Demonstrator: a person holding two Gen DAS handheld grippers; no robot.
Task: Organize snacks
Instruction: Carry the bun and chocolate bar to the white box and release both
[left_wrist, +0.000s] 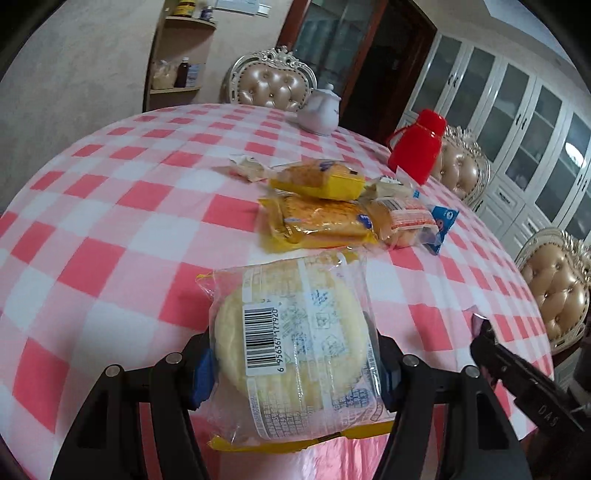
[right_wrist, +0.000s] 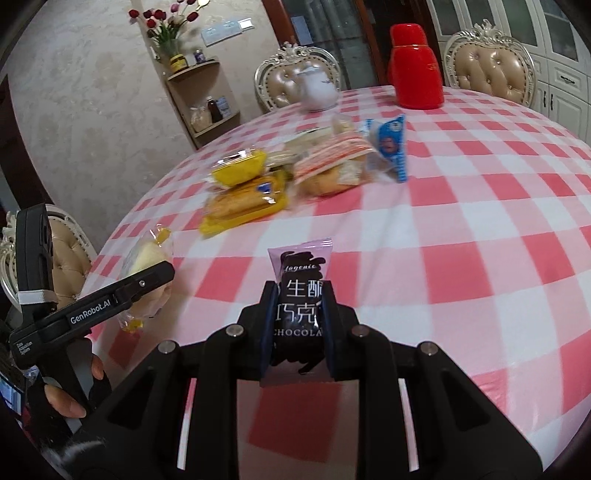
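Both grippers carry a snack above the near edge of the checked table (left_wrist: 110, 206). The left gripper (left_wrist: 291, 365) is half-spread, its blue pads pinching a round pale cake in a clear wrapper (left_wrist: 291, 332) across its width. The right gripper (right_wrist: 299, 328) is pressed nearly together on a slim chocolate packet (right_wrist: 301, 306), which stands upright between the pads with its long axis pointing away along the fingers.

Key relation, as judged: the snack pile (left_wrist: 332, 214) lies straight ahead, farther across the table than both loads. From the left gripper it sits just beyond the cake; from the right gripper it lies far and to the left. The left hand looks nearer.

Count:
- held snacks: two, one per gripper
- pile: two yellow-wrapped cakes stacked, one orange-striped bun pack (right_wrist: 332, 158), one blue packet (right_wrist: 389, 144), and at least two pale small wrappers behind, partly hidden
- red flask (right_wrist: 417, 74): one
- white teapot (left_wrist: 319, 109): one
- chairs: three in the left view
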